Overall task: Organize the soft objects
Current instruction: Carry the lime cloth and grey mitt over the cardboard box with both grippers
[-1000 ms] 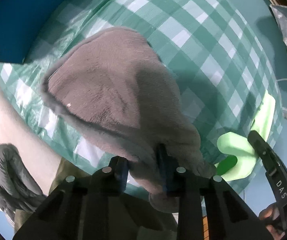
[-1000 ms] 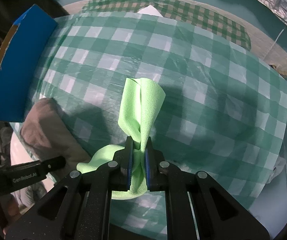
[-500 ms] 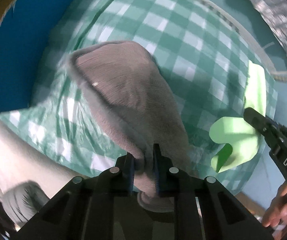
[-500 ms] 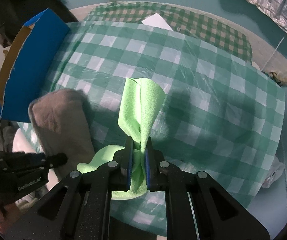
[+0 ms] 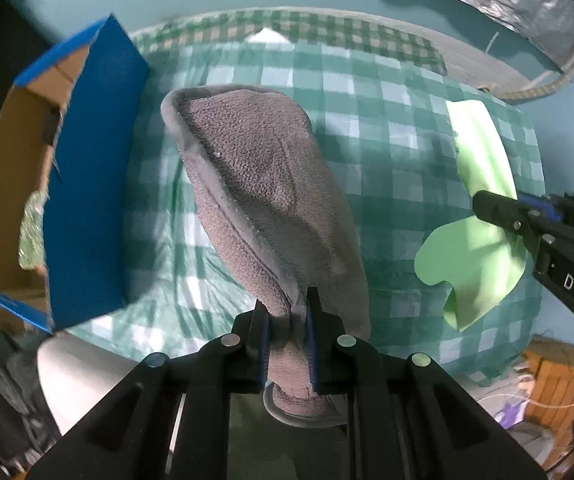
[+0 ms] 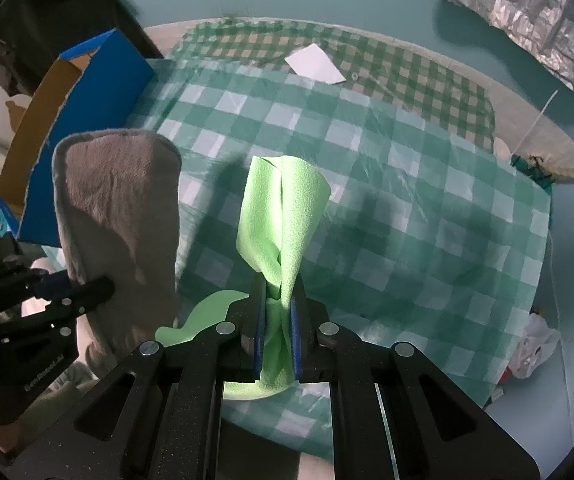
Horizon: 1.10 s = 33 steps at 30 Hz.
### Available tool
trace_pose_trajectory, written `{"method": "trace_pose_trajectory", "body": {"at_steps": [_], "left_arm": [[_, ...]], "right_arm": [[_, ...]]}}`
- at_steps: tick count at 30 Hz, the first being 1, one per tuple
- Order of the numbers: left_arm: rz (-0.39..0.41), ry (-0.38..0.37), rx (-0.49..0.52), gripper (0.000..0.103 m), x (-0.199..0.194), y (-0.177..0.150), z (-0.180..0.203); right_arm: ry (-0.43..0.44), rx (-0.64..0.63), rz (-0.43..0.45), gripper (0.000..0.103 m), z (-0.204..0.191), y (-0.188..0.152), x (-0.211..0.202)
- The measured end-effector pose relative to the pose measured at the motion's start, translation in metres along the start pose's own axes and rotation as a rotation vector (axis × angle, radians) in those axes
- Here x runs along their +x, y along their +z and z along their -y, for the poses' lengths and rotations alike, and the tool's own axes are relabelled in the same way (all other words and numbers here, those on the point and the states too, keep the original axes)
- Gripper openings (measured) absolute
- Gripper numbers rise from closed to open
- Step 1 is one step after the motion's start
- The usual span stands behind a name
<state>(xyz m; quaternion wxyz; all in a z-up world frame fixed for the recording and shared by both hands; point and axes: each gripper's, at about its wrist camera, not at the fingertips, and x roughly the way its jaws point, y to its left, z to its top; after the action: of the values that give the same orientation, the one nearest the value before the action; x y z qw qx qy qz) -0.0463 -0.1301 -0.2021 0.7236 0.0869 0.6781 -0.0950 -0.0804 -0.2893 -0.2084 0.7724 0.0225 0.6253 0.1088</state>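
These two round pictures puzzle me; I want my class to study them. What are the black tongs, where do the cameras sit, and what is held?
No robot here: a person holds one two-finger gripper in each hand, and a fisheye camera on each looks along its fingers. The left gripper is clamped on a grey fleece cloth. The right gripper pinches a light green cloth. Below lies a green checked tablecloth; a blue cardboard box stands at its left edge.

Table (image 6: 427, 216) was covered with a green-and-white checked plastic cloth (image 6: 367, 184). A blue cardboard box (image 6: 99, 92) sat on it around 10 o'clock, and a white paper slip (image 6: 314, 64) lay at 12 on a darker checked cloth (image 6: 407, 80).
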Motion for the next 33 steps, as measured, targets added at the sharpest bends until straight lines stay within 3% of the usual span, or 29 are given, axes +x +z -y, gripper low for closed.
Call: {"method": "trace_pose_trajectory", "body": {"at_steps": [19,33], "left_arm": [[0.117,0.042,0.062,0.015,-0.046,0.008,-0.041],[0.146,0.063,-0.018,0.015,-0.066,0.009,-0.111]], "right_arm": [[-0.012,-0.066,0.055,0.008,-0.050,0.023,-0.034],[0.029,-0.157,0.084,0.008,-0.110,0.064,-0.040]]}}
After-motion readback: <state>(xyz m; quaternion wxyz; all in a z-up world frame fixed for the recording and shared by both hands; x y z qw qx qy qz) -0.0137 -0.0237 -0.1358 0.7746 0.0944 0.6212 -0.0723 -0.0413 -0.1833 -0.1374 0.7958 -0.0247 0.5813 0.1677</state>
